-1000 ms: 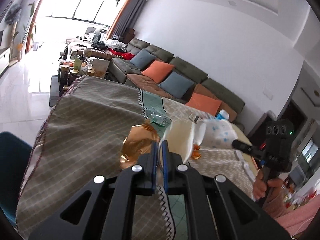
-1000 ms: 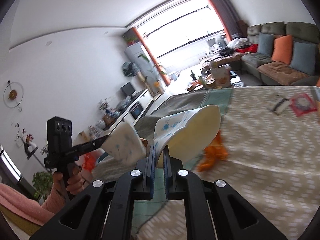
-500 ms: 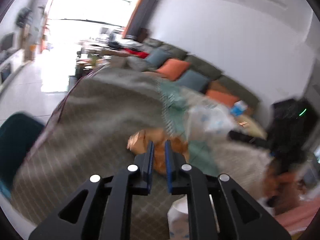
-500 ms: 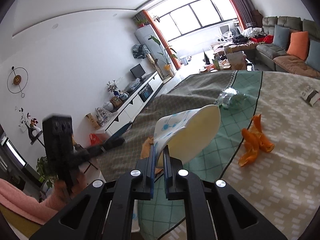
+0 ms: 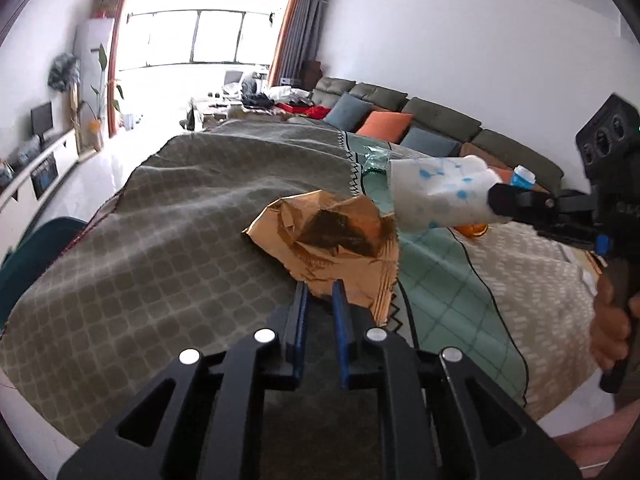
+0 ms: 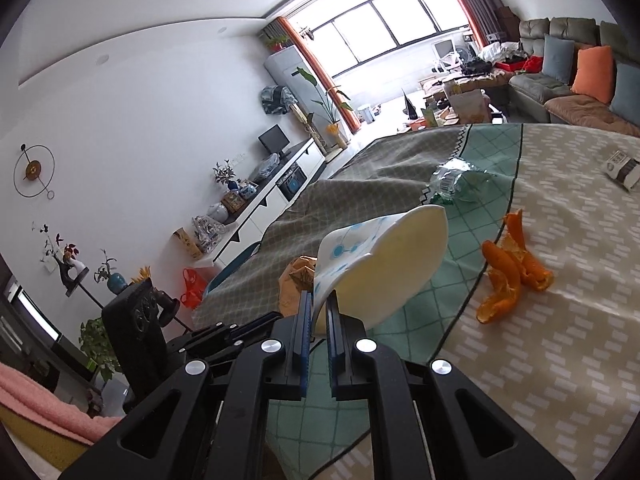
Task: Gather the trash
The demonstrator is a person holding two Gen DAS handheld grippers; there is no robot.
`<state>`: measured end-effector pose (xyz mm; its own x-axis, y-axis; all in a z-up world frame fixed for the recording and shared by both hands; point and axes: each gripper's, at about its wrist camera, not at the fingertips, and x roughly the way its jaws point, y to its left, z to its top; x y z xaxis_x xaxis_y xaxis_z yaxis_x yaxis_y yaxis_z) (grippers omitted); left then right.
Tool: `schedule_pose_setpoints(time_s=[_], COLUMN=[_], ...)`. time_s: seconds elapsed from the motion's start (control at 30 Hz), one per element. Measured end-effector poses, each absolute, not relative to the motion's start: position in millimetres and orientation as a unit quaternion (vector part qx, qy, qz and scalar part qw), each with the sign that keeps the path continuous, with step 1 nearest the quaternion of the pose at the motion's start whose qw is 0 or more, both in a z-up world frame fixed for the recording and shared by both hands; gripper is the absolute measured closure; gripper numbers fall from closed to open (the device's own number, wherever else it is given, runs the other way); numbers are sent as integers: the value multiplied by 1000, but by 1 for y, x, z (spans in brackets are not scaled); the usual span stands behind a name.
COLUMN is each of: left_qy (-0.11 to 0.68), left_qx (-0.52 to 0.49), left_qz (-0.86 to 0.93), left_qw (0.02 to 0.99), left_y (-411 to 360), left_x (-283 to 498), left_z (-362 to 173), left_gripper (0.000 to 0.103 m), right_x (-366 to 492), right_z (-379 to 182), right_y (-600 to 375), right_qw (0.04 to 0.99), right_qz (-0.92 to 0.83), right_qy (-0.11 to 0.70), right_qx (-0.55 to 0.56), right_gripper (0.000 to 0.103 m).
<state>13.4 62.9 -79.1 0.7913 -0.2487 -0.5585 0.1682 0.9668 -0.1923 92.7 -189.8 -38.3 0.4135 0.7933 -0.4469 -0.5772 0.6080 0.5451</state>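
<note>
Over on the left wrist view, the left gripper has its blue-padded fingers only a narrow gap apart, and the near edge of a crumpled brown paper bag sits right at the tips. Can't tell for sure if they're actually pinching it or just touching. The bag lies on the olive-grey part of the tablecloth, just beside the green checked stripe. To the right, the right gripper comes in from the side, clamped on a squashed white paper cup with blue dots, which hangs above the table just past the bag.

From the right wrist view, the right gripper is nearly closed, squeezing the flattened rim of the paper cup between its pads, cup mouth facing away. The brown bag peeks out just left of the cup. Orange peels lie on the cloth to the right, well apart from the cup, and a crushed clear plastic bottle sits farther back on the green stripe. A small box is at the far right edge.
</note>
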Motion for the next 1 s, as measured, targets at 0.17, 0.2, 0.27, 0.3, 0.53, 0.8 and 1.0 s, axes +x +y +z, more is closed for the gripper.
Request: schedule_pose_setpoints(time_s=[0.17,0.2,0.27,0.3,0.53,0.8,1.0], left_qy=[306,307,309,312,315,314,334], left_qx=[-66,-67,-67,-72,-73,-81,-106], left_qz=[-110,-110,-109,-110,-106,-100,-135], left_qw=[943,943,942,941,940,940,927], left_y=[68,68,71,72,73,81,89], left_x=[12,13,18,19,17,12,20], left_z=[-81,-81,-81,-81,-80,-76,-70], left_gripper=[88,88,88,88,88,87,64], right_x=[100,101,102,103,99,91,89], right_z=[-43,-43,-42,-44,-49,-37,-29], right_y=[-183,-183,-184,-184,-189,-186,-181], right_qw=[821,821,823,823,822,824,827], right_qz=[419,418,419,417,415,427,432], right_qy=[358,357,350,352,356,339,329], right_qx=[151,151,156,156,159,153,145], right_gripper=[96,96,96,96,96,96,96])
